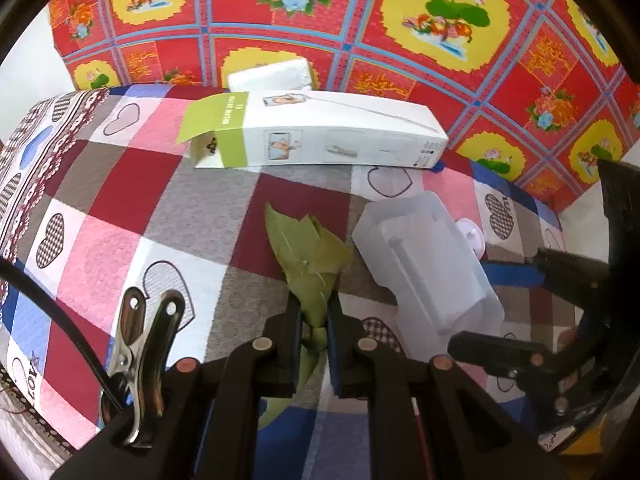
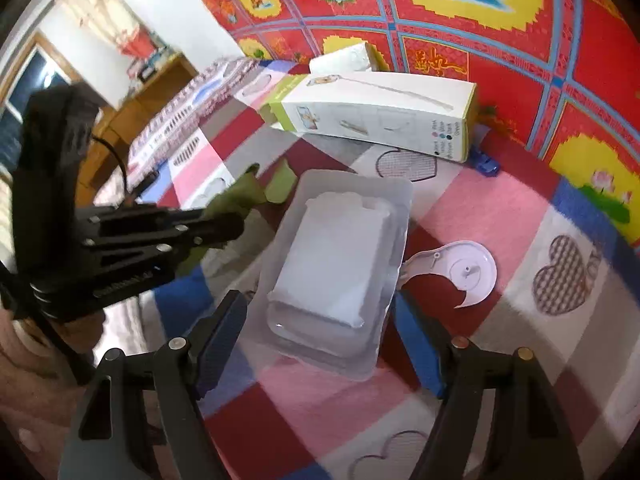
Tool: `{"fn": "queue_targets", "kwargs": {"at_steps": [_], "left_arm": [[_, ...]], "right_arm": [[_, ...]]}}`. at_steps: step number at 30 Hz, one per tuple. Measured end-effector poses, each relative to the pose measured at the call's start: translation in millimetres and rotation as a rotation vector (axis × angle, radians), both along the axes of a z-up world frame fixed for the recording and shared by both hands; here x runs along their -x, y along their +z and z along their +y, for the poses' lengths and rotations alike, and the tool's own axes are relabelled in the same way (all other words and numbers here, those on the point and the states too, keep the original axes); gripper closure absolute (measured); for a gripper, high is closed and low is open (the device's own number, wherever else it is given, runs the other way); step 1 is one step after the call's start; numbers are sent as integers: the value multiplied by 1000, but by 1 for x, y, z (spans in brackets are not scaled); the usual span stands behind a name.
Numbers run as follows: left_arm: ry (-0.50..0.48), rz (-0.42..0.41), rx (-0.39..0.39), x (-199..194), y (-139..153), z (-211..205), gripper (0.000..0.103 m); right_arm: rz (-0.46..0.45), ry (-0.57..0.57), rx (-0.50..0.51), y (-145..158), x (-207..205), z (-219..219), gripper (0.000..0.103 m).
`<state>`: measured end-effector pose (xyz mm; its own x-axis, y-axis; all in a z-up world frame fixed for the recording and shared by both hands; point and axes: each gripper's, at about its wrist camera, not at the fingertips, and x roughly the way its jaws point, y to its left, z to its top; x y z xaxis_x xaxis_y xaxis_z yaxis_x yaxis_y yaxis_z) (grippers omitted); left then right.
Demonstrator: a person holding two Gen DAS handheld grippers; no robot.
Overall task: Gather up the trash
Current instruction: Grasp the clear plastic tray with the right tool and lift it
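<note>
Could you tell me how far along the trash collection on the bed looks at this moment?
Nothing shows as already collected. In hand: the left gripper is shut on the green paper scrap. The right gripper is open around the clear plastic tray, not yet gripping it. Left on the quilt: the long white box, the white round plastic piece and a white packet behind the box.

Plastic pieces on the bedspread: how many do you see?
2: a clear blister tray between the open right gripper's fingers, and a white disc beside it. Others may be hidden.
</note>
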<state>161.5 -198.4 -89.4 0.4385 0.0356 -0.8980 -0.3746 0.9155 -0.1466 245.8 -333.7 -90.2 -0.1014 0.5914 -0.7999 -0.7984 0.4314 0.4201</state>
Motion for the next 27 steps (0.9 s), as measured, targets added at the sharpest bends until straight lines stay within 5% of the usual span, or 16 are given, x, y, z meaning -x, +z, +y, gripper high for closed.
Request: {"fn": "queue_targets", "kwargs": {"at_steps": [12, 24, 27], "left_arm": [[59, 1, -8, 18, 1, 22, 92], [47, -3, 35, 33, -3, 52, 92], [34, -7, 39, 35, 0, 59, 92]], "right_arm": [[3, -170, 147, 2, 2, 23, 19], [-153, -232, 337, -16, 23, 63, 19], [-167, -276, 331, -13, 24, 62, 27]]}}
